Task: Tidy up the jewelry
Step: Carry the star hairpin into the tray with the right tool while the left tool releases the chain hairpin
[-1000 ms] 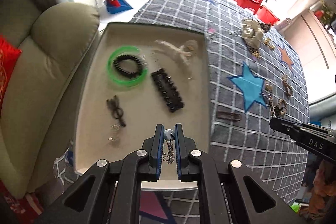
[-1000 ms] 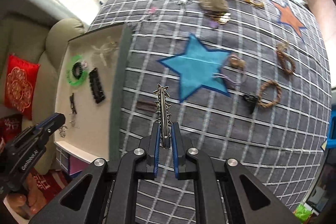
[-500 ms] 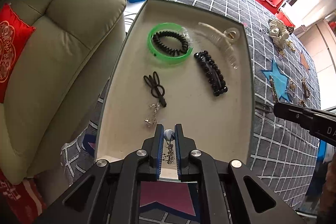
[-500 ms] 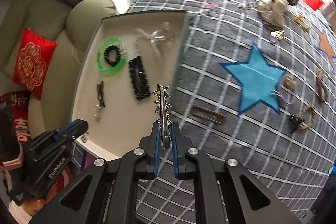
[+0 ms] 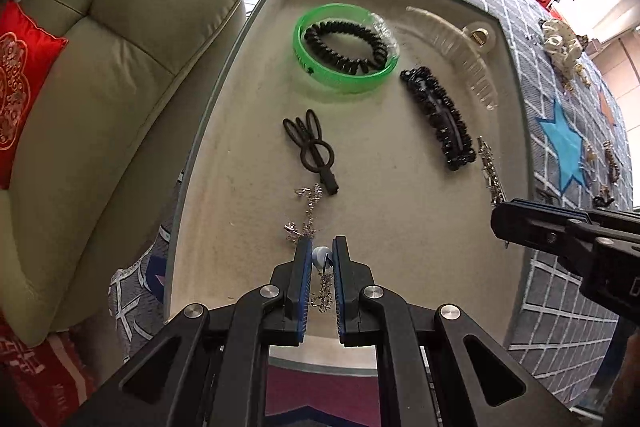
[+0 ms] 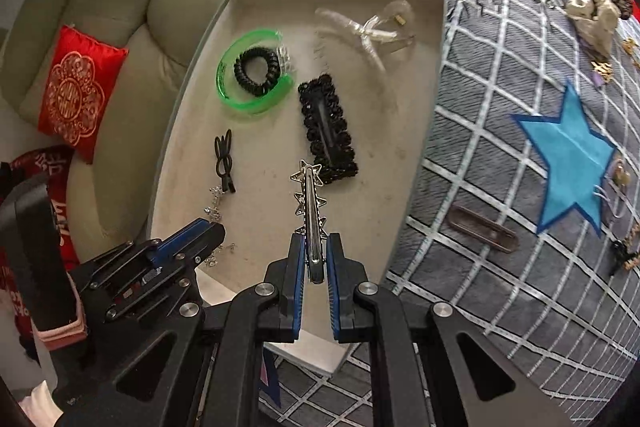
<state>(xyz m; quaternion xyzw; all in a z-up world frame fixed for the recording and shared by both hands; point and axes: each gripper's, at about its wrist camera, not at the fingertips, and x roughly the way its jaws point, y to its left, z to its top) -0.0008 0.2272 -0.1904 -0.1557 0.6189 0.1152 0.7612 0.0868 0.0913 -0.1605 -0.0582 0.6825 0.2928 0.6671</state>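
A beige tray (image 5: 240, 131) (image 6: 400, 131) holds a green bangle (image 5: 344, 79) around a black coil hair tie (image 5: 344, 43), a black beaded clip (image 5: 438, 119), a clear claw clip (image 5: 452, 43), a black bow pin (image 5: 310, 151) and a silver chain (image 5: 306, 213). My left gripper (image 5: 321, 259) is shut on a pearl earring with a dangling silver chain (image 5: 322, 259), low over the tray's near end. My right gripper (image 6: 313, 251) is shut on a silver star hair clip (image 6: 309, 195), held above the tray's near right part.
A grey checked cloth with stars (image 6: 520, 107) carries more jewelry: a brown hair clip (image 6: 482, 229), a cream flower piece (image 6: 592, 11), small gold pieces (image 5: 608, 163). A beige sofa (image 5: 100, 87) with a red cushion (image 6: 78, 91) lies left.
Both grippers have moved over the tray with their pieces still held. The right gripper has swung left from the cloth. The left gripper has come lower, near the silver chain.
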